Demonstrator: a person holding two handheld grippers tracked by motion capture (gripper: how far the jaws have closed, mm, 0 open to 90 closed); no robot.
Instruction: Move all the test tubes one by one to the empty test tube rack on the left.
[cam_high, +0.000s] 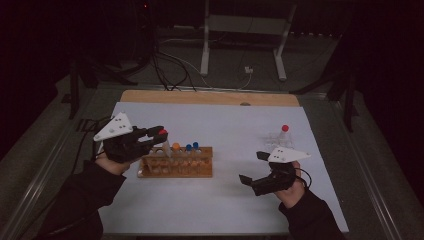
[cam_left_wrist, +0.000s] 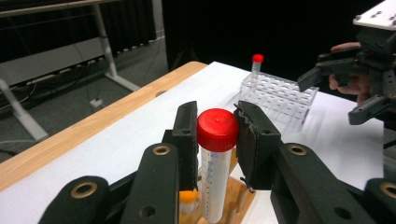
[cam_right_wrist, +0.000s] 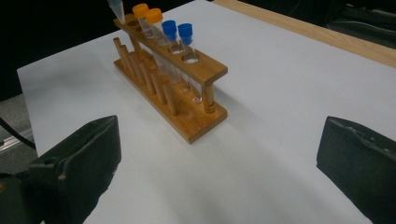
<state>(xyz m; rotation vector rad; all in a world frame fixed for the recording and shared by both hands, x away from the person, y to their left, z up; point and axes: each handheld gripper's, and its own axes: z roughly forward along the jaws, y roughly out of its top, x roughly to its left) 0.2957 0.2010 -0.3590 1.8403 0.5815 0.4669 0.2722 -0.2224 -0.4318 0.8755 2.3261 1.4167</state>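
So the left gripper (cam_left_wrist: 215, 140) has its jaws clamped on a red-capped tube (cam_left_wrist: 215, 158), one pad on each side of the cap. The tube hangs straight down between the jaws, with its lower part right over the wooden rack (cam_high: 176, 165), just beside an orange-capped tube (cam_left_wrist: 187, 198) that sits below the left jaw. In the high view the left gripper is at the left end of that rack, with the red cap poking out at its tip.

The right gripper (cam_high: 254, 167) has its jaws spread wide with nothing between them, just bare white table cover (cam_right_wrist: 280, 93). Looking along its jaws, the wooden rack stands well ahead and a bit to the left, carrying two orange-capped tubes (cam_right_wrist: 147, 16) and two blue-capped tubes (cam_right_wrist: 177, 30) in a row.

Past the left gripper's jaws there's a clear plastic rack (cam_left_wrist: 278, 95) with one small red-capped tube (cam_left_wrist: 257, 63) standing upright in its far corner. The right gripper hangs just beside that clear rack, apart from it.
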